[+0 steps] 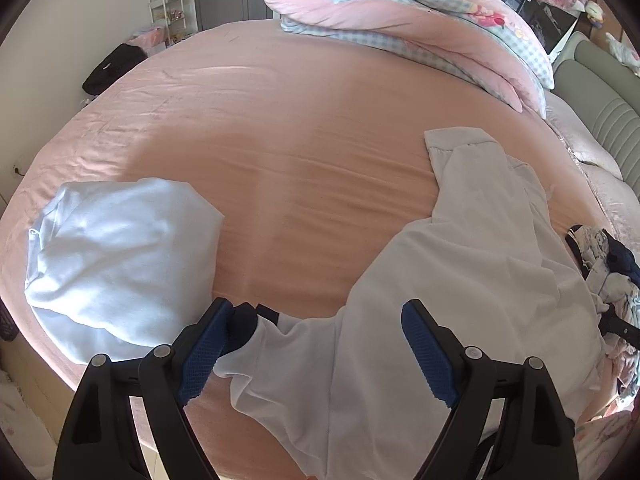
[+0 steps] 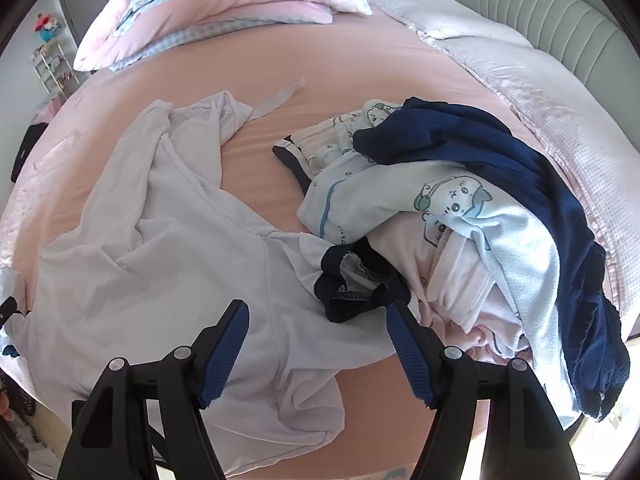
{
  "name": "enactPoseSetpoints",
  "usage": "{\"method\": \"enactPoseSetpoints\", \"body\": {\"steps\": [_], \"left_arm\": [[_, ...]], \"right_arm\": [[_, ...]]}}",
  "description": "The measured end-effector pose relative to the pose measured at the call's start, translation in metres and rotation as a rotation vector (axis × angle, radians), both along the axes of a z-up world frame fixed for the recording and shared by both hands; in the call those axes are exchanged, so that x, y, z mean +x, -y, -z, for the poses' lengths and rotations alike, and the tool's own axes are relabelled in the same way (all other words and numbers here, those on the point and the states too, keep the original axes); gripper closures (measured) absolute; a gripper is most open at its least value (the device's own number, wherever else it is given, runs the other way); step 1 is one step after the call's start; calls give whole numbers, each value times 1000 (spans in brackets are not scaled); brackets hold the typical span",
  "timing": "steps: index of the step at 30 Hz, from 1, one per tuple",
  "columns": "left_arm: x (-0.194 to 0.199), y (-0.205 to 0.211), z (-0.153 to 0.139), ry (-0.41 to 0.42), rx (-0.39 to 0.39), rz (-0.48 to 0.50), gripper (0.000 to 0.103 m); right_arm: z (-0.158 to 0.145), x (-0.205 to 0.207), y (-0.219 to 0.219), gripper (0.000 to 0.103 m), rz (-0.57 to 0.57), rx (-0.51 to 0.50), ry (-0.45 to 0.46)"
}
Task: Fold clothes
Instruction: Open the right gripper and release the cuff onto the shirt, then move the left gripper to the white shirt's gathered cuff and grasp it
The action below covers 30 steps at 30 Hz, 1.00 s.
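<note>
Spread across the pink bed (image 1: 280, 152), lying loose and creased: a white garment (image 1: 460, 280), one sleeve stretched up toward the green headboard (image 1: 600, 112), the navy-cuffed sleeve (image 1: 244, 328) trailing down toward the bed's near edge. Seen again in the right wrist view as the same white garment (image 2: 160, 248), rumpled, collar end pointing away.

Left tool (image 1: 316, 352): jaws wide apart, hovering over the garment near the bed's front edge. Blue pads (image 1: 426, 352) gripping nothing; navy cuff just beside the left-hand pad, possibly brushing it, hard to tell at this angle.

Right tool (image 2: 316, 352): jaws also well apart, nothing pinched between them. White fabric below the gap, a navy trimmed piece (image 2: 360, 292) just beyond the fingertips, close to the right-hand pad (image 2: 408, 360) but not clamped.

On the bed left of the white garment, well apart from it: a pale blue folded bundle (image 1: 120, 256). On the bed right of the garment, touching its edge: a heap of unfolded clothes (image 2: 460, 232), cartoon-printed light blue cloth with a dark navy piece (image 2: 520, 168) draped on top. At the far side of the bed: a folded pink and checked quilt (image 1: 400, 28). Beyond the bed's far left corner: a white shelf rack (image 1: 168, 4).
</note>
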<state>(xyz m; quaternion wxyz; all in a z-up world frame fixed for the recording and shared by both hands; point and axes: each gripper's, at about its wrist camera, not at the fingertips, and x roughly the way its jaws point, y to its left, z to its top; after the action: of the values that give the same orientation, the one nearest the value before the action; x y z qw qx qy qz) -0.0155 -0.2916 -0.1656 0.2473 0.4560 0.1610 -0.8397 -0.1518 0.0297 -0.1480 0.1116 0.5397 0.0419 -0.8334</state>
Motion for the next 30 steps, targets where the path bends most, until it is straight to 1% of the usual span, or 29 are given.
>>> {"method": "enactPoseSetpoints", "body": {"steps": [6, 11, 18, 22, 30], "left_arm": [[-15, -10, 5, 11, 9, 40, 17], [-30, -8, 6, 7, 10, 46, 17], [-54, -2, 5, 8, 15, 57, 17], [-71, -4, 4, 15, -6, 92, 17], [-109, -18, 10, 68, -19, 207, 17]], "right_arm": [[-2, -16, 9, 32, -28, -39, 18], [-9, -32, 22, 32, -63, -20, -2], [-6, -53, 36, 32, -98, -17, 16], [2, -65, 46, 32, -125, -18, 34], [14, -92, 68, 32, -159, -80, 78]]}}
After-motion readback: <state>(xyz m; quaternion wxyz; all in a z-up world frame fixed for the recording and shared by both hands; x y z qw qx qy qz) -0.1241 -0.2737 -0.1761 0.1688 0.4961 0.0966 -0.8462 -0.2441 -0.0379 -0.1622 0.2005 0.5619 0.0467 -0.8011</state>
